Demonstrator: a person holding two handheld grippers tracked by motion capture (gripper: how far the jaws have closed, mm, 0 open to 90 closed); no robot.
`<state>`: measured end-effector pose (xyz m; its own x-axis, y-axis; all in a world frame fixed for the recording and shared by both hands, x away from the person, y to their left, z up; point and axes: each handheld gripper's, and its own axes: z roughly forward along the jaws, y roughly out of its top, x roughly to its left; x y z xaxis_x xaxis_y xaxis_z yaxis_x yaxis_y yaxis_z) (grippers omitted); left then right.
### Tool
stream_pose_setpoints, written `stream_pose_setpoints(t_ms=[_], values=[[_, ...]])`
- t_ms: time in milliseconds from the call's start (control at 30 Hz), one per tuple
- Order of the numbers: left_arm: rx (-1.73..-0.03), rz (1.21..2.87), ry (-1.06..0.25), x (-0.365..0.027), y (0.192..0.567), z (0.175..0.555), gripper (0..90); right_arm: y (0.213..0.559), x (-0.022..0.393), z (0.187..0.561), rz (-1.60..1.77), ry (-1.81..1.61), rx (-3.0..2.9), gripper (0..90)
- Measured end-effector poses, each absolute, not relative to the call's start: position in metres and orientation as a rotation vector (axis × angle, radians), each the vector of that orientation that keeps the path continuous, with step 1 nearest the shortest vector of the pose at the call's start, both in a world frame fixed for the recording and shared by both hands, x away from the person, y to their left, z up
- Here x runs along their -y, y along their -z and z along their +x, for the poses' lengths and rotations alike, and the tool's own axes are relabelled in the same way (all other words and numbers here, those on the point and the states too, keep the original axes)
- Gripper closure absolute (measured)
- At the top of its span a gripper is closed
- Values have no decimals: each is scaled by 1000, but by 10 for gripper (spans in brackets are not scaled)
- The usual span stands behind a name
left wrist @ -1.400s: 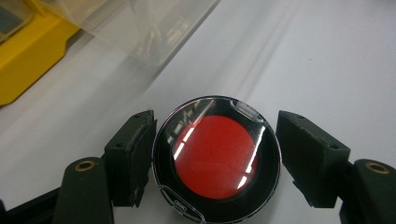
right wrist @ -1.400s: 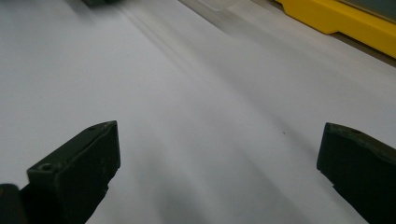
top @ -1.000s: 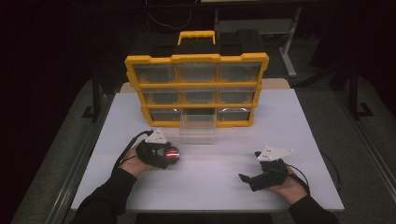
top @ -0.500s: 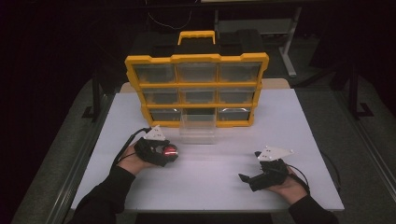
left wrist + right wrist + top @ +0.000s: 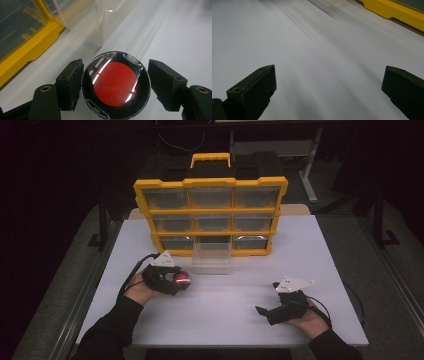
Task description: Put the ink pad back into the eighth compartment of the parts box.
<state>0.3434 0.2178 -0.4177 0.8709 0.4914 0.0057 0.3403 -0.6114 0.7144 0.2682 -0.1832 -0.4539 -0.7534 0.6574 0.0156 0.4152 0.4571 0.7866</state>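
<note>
Your left gripper has edged slightly toward the pulled-out clear plastic drawer of the yellow nine-drawer organiser since a second ago. Its jaws clamp the round clear-cased red disc, which now sits just short of the drawer's front left corner. In my judgement the carry is nearly complete, with only the lift over the drawer wall left. Your right gripper has not moved; its jaws stand wide and empty, well away from the drawer.
</note>
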Motion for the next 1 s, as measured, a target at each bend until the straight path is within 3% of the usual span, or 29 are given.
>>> stream_pose_setpoints(t_ms=[1000], values=[[-571,2276,-260,-216,391,348,296,454,183,268,921,-1185,-2418,0]])
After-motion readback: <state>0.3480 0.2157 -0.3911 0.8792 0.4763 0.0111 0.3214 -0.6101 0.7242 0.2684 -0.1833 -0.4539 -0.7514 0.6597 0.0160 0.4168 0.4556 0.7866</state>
